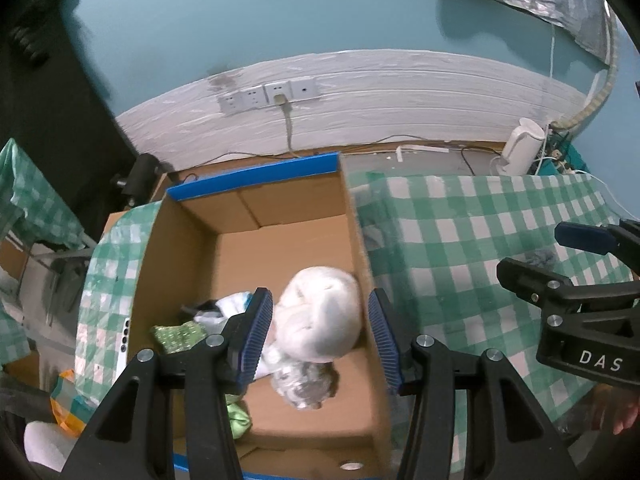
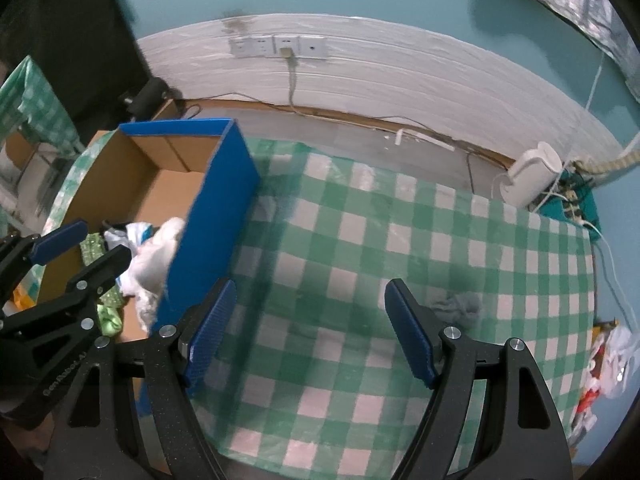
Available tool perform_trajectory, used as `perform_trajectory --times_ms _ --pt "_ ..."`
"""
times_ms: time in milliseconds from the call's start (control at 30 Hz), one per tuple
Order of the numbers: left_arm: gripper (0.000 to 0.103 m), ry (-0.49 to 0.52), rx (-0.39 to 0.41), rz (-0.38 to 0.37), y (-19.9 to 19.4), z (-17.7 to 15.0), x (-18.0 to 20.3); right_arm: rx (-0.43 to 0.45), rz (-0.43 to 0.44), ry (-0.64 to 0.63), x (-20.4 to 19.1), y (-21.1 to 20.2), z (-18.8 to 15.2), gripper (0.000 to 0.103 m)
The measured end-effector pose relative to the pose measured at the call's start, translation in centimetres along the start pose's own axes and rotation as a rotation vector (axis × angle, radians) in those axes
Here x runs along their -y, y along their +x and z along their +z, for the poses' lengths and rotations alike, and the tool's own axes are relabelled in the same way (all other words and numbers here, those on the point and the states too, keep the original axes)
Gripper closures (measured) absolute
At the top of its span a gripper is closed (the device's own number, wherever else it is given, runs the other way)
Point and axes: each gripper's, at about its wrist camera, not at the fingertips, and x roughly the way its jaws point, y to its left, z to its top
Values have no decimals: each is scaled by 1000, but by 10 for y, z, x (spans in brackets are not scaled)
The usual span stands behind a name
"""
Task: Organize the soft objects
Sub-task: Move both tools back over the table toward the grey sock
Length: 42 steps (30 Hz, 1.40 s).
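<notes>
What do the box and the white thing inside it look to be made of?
Box: corrugated cardboard by the look, matte brown inside, blue outside and on the rim. White object: soft and fuzzy, probably plush or fleece; its outline is blurred, so that is uncertain.

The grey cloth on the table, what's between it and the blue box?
Only bare green checked tablecloth lies between the grey cloth and the blue box, seen in the right wrist view.

Matt corrugated cardboard box [image 1: 256,248], fluffy white cloth bundle [image 1: 324,312], glossy checked plastic tablecloth [image 2: 400,248].
</notes>
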Motion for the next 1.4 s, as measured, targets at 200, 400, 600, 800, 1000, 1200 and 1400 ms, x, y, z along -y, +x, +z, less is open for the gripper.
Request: perform_trajectory --times_ms 200,400,600,800,1000,1200,1400 --pt "52 35 2 -16 1 5 22 -3 -15 40 26 -3 -9 25" --pt "52 60 0 -27 1 8 40 2 -25 75 47 -8 -15 25" --pt "51 79 -2 -35 1 9 55 3 -33 104 66 -8 -21 25" --pt "50 95 -15 -37 7 12 67 -11 -49 142 88 -3 -28 25" --pt "49 108 -32 -46 14 14 82 -27 -72 181 112 5 -33 25" --pt "49 124 -55 -56 24 14 96 -57 -93 222 133 16 -39 25" --pt "42 133 -75 -63 34 15 108 -80 -101 244 147 29 -40 24"
